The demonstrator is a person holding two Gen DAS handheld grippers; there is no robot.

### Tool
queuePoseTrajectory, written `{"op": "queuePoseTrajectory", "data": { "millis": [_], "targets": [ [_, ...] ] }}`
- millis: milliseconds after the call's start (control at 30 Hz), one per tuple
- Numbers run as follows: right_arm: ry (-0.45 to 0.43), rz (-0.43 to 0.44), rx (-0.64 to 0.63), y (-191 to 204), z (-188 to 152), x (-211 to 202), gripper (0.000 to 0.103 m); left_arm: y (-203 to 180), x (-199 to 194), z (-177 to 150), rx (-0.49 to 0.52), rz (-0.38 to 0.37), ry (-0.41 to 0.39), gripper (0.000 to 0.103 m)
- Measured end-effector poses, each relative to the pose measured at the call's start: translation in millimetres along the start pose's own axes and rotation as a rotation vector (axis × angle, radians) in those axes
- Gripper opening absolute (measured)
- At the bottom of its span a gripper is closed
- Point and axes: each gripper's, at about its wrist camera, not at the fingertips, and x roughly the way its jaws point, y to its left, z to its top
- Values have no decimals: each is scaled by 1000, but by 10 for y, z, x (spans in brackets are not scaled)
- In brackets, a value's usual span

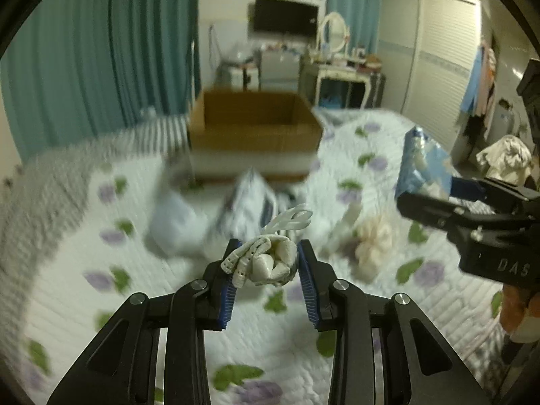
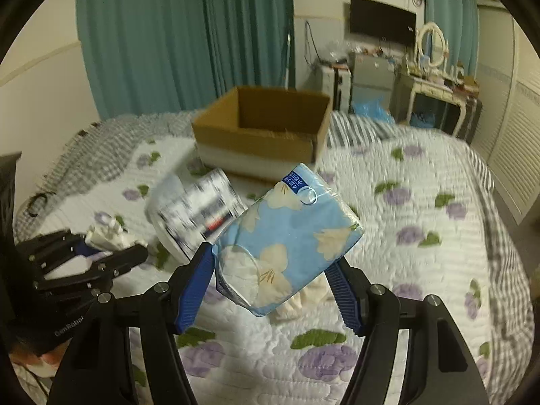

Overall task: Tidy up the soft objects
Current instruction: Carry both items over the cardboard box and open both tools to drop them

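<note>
Box (image 2: 260,128) rim beyond both loaded claws

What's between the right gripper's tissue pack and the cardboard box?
Nothing visible. The right gripper holds the blue floral tissue pack in the air; the cardboard box sits open-topped straight ahead. The white bag on the quilt lies below and left of that line.

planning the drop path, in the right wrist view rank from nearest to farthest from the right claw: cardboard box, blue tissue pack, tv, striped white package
1. blue tissue pack: gripped in the right claw itself.
2. striped white package: lying on the bed just ahead, to the left.
3. cardboard box: open, farther up the bed, near centre.
4. tv: on the far wall, upper right.
</note>
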Motion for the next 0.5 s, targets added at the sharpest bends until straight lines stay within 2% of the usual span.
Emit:
{"op": "queuePoseTrajectory", "data": {
  "millis": [167, 267, 367, 500],
  "targets": [
    [-70, 0, -69, 111, 387, -287, 66, 60, -290, 491, 45, 56, -99, 33],
    [-113, -6, -104, 146, 704, -361, 66, 152, -294, 796, 54, 94, -134, 33],
    [-162, -42, -146, 184, 1049, -312, 66, 241, -206, 1073, 68, 112, -157, 33],
    [-181, -27, -144, 157, 1531, -46, 66, 394, 150, 1431, 69, 115, -149, 33]
  ]
}}
